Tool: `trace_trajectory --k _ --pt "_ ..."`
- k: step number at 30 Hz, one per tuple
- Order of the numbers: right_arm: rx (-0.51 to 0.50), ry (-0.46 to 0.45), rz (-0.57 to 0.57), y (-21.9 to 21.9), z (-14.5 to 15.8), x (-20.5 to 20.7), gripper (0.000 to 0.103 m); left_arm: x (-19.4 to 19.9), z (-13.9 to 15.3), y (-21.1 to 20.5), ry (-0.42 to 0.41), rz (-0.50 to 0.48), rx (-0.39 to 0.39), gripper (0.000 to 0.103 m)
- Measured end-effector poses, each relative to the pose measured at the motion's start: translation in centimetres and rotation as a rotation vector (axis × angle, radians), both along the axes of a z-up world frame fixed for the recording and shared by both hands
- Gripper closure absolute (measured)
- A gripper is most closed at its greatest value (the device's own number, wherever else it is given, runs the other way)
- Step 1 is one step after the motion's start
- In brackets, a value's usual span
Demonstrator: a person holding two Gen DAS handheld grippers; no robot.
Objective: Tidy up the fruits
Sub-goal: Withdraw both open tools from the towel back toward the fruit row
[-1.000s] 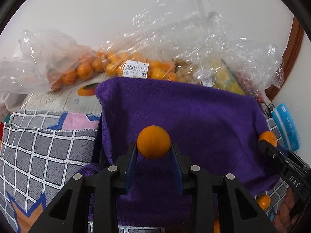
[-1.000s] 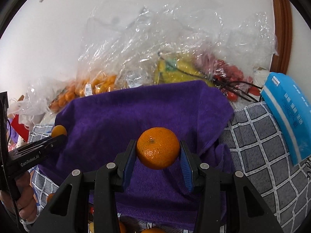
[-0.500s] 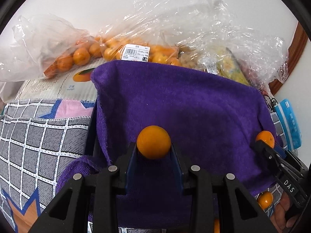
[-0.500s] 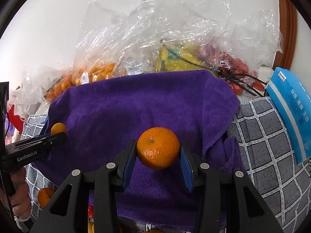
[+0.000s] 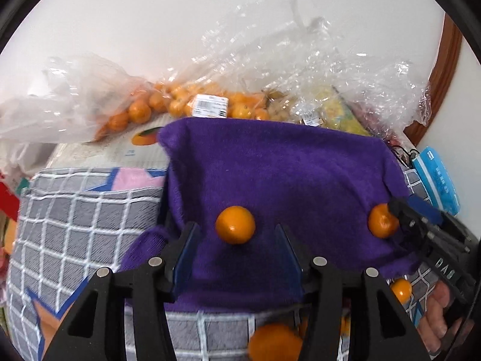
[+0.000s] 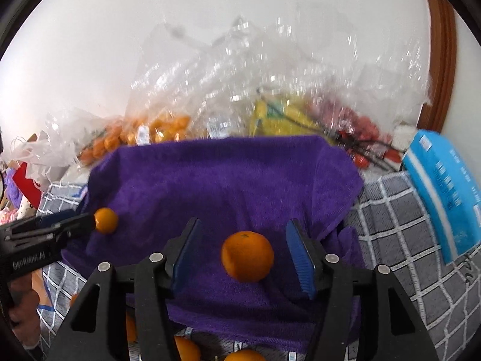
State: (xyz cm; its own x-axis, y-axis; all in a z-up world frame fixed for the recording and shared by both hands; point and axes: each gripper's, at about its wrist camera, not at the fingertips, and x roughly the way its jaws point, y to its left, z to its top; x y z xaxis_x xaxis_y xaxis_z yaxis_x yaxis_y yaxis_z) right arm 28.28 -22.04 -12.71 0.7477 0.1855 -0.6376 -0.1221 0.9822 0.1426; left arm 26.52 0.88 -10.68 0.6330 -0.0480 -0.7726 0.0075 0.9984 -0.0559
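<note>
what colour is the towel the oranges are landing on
Purple towel, plain with no pattern; the right wrist view shows it best.

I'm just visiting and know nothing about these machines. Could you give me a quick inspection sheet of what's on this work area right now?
Surface: grey checked cloth with a purple towel spread over it.
Job's things: small orange between the open left fingers, touching neither; larger orange likewise between the right ones. More oranges at the near edge.
Clutter: clear plastic bags behind the towel, holding oranges, yellow fruit and red fruit; blue packet on the right.
Grippers: left gripper open; right gripper open.
Cables: dark cord by the red fruit.
Surroundings: white wall, brown wooden frame.
</note>
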Motion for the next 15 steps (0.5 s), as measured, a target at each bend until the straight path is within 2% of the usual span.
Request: trace_trajectory --k 4,7,12,15 --pt "0.025 -0.077 0.012 0.3 2.5 -2.1 0.044 -2.5 1.4 0.2 -0.043 -0.013 0.022 0.053" --pt "0.023 -0.085 0.043 0.9 3.9 -3.6 0.044 -4.3 2.3 0.6 -0.072 -0.002 0.019 0.053" --pt "-0.022 -0.129 0.024 1.6 5.4 -7.0 0.044 -7.3 3.2 1.5 -0.118 0.009 -0.023 0.053" --pt "-0.01 -0.122 0.01 1.4 5.6 -8.8 0.043 -8.7 3.3 1.6 -0.109 -0.023 -0.069 0.053"
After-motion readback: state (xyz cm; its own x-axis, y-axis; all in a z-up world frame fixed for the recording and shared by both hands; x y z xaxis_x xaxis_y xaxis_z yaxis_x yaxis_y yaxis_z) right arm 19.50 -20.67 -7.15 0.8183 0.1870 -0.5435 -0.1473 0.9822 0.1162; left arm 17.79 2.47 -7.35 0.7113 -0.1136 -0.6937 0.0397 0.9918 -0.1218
